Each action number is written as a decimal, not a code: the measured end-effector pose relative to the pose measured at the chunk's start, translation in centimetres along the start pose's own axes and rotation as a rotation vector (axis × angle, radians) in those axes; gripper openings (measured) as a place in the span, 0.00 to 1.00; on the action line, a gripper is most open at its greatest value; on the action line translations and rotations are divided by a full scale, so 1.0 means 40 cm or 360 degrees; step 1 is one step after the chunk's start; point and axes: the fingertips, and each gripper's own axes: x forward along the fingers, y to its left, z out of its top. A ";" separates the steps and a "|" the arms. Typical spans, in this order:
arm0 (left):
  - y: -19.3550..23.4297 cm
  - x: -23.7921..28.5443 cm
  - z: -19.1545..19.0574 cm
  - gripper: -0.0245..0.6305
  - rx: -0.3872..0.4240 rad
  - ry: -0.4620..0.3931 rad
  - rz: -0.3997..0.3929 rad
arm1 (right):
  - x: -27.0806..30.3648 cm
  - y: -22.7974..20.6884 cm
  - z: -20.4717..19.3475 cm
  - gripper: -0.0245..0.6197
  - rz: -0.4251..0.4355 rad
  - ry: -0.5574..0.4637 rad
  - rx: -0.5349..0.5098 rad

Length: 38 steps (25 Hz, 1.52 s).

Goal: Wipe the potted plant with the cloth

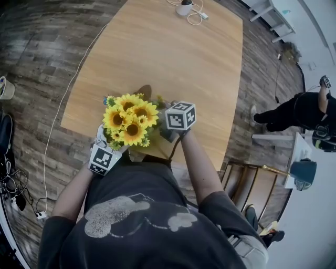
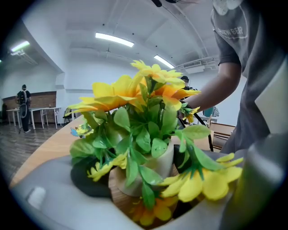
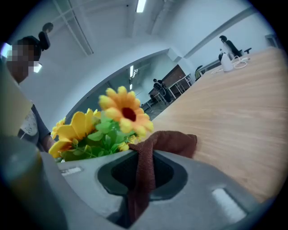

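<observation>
Between the jaws of your left hand-held gripper sits the white pot of the potted plant. The jaws are closed on it, with a dark pad against each side of the pot (green leaves and a drooping yellow bloom hang over the right-hand pad). Your right hand-held gripper is clamped on the brown cloth, which runs up through the pinch as a narrow fold and bunches in a lump just past the tips. Just beyond that lump and to its left are the sunflowers, very near the cloth, though you cannot tell whether the two touch. To the right of this hand-held gripper the bare wooden worktop stretches away. From the head view, the plant stands at the near edge of the worktop, directly in front of you. Your left hand-held gripper holds it low on its left side, and your right one is just beside the blooms on the right, marker cube uppermost. Well apart from both, at the far end, lies a small white object with a coiled cable.
</observation>
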 end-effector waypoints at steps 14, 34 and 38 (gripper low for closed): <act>0.018 0.043 0.017 0.74 0.0001 -0.0021 0.0017 | -0.126 0.036 -0.110 0.11 -0.0344 -0.0216 0.0011; 0.037 0.082 0.035 0.92 0.0022 -0.0085 0.0074 | -0.272 0.086 -0.164 0.11 -0.0587 -0.0517 0.0220; 0.057 0.051 0.024 0.95 0.0007 -0.0063 0.0208 | -0.347 0.078 -0.173 0.11 -0.0619 -0.0575 0.0223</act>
